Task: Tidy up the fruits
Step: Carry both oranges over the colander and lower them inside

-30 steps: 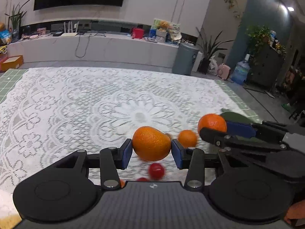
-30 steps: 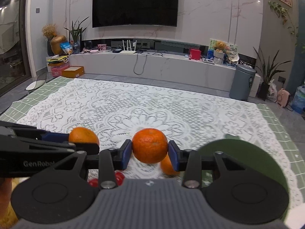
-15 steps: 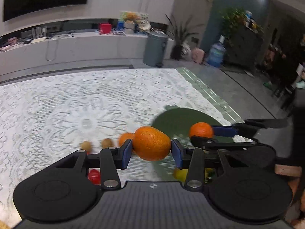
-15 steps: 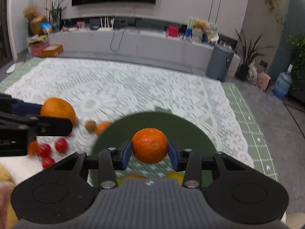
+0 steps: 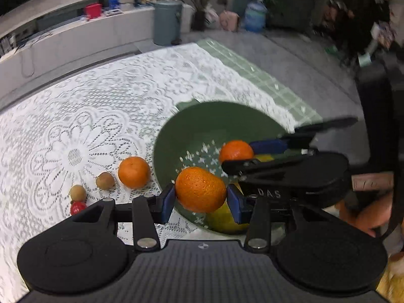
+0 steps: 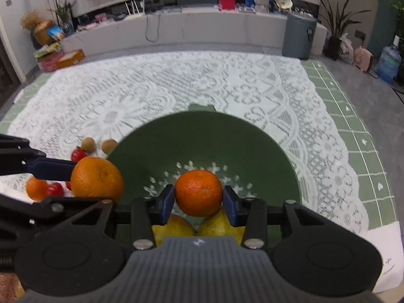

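Observation:
My left gripper (image 5: 200,198) is shut on a large orange (image 5: 200,189) and holds it over the near-left rim of the green bowl (image 5: 202,123). My right gripper (image 6: 198,199) is shut on a smaller orange (image 6: 198,192) above the bowl's (image 6: 202,136) inside. Two yellow fruits (image 6: 222,226) lie in the bowl under it. In the right wrist view the left gripper's orange (image 6: 97,176) shows at the bowl's left rim. In the left wrist view the right gripper's orange (image 5: 236,150) shows above the bowl.
On the lace cloth (image 5: 75,116) left of the bowl lie a loose orange (image 5: 133,171), two small brown fruits (image 5: 105,180), and a red cherry tomato (image 5: 77,207). More tomatoes (image 6: 54,188) show in the right wrist view. The table edge (image 6: 353,151) runs on the right.
Both grippers have carried their oranges to the right, from over the loose fruit to above the green bowl. Both have stayed shut on their oranges.

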{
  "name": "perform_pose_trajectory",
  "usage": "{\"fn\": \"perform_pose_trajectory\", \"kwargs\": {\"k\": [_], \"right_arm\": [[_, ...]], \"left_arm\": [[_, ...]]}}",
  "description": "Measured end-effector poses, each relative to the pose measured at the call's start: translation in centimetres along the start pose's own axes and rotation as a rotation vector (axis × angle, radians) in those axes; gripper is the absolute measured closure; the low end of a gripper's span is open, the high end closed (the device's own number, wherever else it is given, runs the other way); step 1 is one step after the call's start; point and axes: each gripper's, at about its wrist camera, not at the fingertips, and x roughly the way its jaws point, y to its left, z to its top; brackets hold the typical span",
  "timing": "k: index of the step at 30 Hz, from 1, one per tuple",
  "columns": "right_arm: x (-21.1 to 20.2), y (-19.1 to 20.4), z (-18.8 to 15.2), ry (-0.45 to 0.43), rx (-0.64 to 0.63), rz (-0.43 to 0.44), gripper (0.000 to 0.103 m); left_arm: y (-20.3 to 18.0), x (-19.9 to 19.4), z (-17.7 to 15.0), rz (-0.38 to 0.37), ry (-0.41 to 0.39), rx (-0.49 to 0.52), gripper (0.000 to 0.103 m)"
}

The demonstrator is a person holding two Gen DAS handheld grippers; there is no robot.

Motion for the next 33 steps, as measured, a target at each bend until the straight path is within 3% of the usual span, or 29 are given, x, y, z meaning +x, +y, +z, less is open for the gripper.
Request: {"fn": "perform_pose_trajectory", "kwargs": {"k": [17, 33], "right_arm": [[2.0, -0.2, 0.8, 0.071, 0.012, 0.026, 0.063], [2.1, -0.4, 0.7, 0.064, 0.031, 0.031, 0.061]], "left_arm": [[-1.3, 2.8, 0.8, 0.051, 0.099, 0.188, 0.053], [-1.4, 4.7, 1.1, 0.036, 0.166, 0.188, 0.053]]}}
